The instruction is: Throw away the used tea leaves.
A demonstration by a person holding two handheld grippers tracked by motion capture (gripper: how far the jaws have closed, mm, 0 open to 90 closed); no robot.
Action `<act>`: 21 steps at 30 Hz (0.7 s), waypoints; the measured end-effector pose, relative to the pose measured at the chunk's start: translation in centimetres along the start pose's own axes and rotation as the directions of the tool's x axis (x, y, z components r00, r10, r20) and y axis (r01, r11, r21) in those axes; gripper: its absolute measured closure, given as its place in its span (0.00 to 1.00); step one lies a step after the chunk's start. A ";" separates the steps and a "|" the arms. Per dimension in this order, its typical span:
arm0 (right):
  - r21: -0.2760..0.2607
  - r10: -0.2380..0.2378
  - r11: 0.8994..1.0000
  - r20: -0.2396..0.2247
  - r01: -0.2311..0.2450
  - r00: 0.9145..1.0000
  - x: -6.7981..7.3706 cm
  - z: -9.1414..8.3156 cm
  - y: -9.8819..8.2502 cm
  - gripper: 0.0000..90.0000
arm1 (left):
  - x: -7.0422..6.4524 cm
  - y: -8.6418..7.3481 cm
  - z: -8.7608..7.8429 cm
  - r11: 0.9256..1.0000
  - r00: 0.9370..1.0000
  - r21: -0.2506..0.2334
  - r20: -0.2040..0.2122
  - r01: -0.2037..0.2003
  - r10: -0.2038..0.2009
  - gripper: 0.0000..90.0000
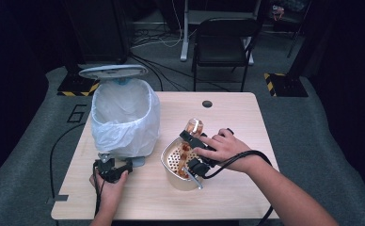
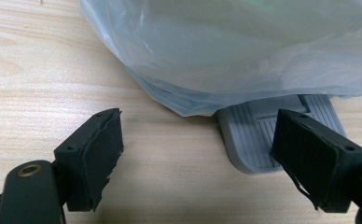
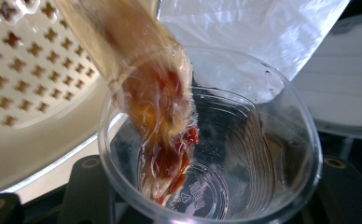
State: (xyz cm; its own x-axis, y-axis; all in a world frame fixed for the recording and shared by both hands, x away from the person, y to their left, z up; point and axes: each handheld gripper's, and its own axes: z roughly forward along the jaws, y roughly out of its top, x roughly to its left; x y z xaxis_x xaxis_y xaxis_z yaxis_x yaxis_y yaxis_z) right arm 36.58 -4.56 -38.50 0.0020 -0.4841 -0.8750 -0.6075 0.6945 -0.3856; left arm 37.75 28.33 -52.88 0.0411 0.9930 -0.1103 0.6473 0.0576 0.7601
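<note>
Pale wood table (image 1: 227, 113) in a dark room, with a folding chair (image 1: 223, 40) behind it and a pedal bin (image 1: 124, 117) lined with a whitish bag sitting toward the back left; I'll use that bin as the reference for everything. Just right of the bin there's a cream perforated strainer bowl (image 1: 177, 165), and the right gripper (image 1: 195, 136) is over it, jaws clamped on a clear plastic cup (image 3: 216, 154) that's tipped on its side toward the bowl. Reddish-orange gunk (image 3: 163, 116) is sliding out of the cup's mouth (looks like sauce with red bits, can't tell exactly what). In front of the bin, right at its base, the left gripper (image 1: 117, 167) sits low on the table with its jaws spread and nothing between them. One pad (image 2: 316, 156) rests over the bin's grey foot pedal (image 2: 263, 135); the bin's lid (image 1: 113, 71) stands open.
</note>
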 end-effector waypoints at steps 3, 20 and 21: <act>0.026 -0.054 0.998 0.011 0.054 0.998 0.5 -0.1 0.3 0.45 | -0.1 0.0 0.1 1.000 1.000 -0.016 0.001 0.021 -0.021 0.18; 0.064 -0.207 0.977 0.085 0.202 0.975 3.1 0.4 0.9 0.45 | -0.2 0.0 0.1 1.000 1.000 -0.001 0.008 0.027 -0.027 0.18; 0.065 -0.206 0.977 0.083 0.201 0.975 3.1 0.4 0.9 0.45 | -0.2 0.0 0.1 1.000 1.000 -0.003 0.009 0.029 -0.029 0.18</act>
State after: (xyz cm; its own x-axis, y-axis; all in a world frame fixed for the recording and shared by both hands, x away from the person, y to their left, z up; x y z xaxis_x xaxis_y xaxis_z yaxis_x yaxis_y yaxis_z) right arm 36.37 -5.26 -41.70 0.1935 -0.5708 -0.7980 -0.5413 0.6163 -0.5720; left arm 37.76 28.13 -52.94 0.0291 0.9900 -0.1379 0.6457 0.0867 0.7587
